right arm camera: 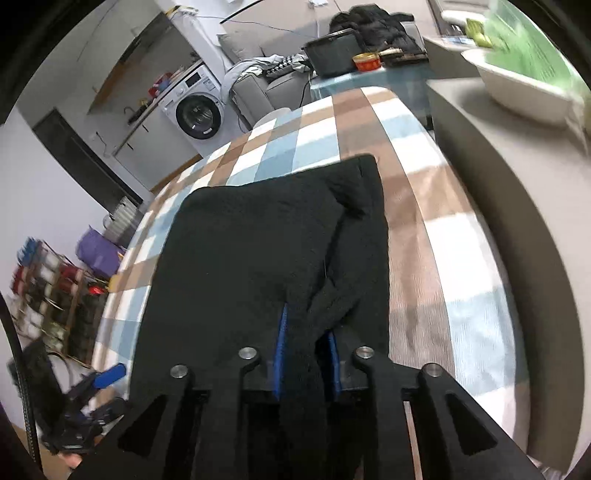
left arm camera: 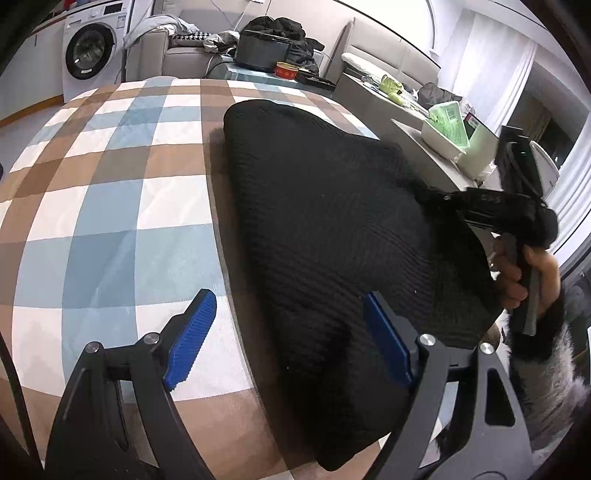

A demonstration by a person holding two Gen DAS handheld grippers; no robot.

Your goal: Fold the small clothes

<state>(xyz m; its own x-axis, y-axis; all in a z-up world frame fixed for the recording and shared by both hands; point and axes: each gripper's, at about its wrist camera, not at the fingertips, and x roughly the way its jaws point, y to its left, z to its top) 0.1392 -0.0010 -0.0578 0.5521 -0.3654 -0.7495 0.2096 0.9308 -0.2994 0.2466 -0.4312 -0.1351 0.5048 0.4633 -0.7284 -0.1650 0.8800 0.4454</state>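
A black knit garment (left arm camera: 325, 229) lies on the checked tablecloth (left arm camera: 110, 192). My left gripper (left arm camera: 291, 339) is open, its blue pads (left arm camera: 194, 332) wide apart; the right pad rests over the garment's near edge, the left pad over bare cloth. My right gripper (right arm camera: 306, 354) is shut on a bunched fold of the black garment (right arm camera: 258, 251), and lifts that edge. In the left wrist view the right gripper (left arm camera: 439, 201) shows at the garment's right corner, held by a hand (left arm camera: 532, 273). The left gripper shows small in the right wrist view (right arm camera: 107, 380).
A grey side table (left arm camera: 436, 147) with a white tray of green packets (left arm camera: 447, 133) stands right of the table. Behind are a sofa with dark clothes (left arm camera: 280, 33), a red tin (left arm camera: 287, 69) and a washing machine (left arm camera: 92, 51). Storage racks (right arm camera: 48, 291) stand on the floor at left.
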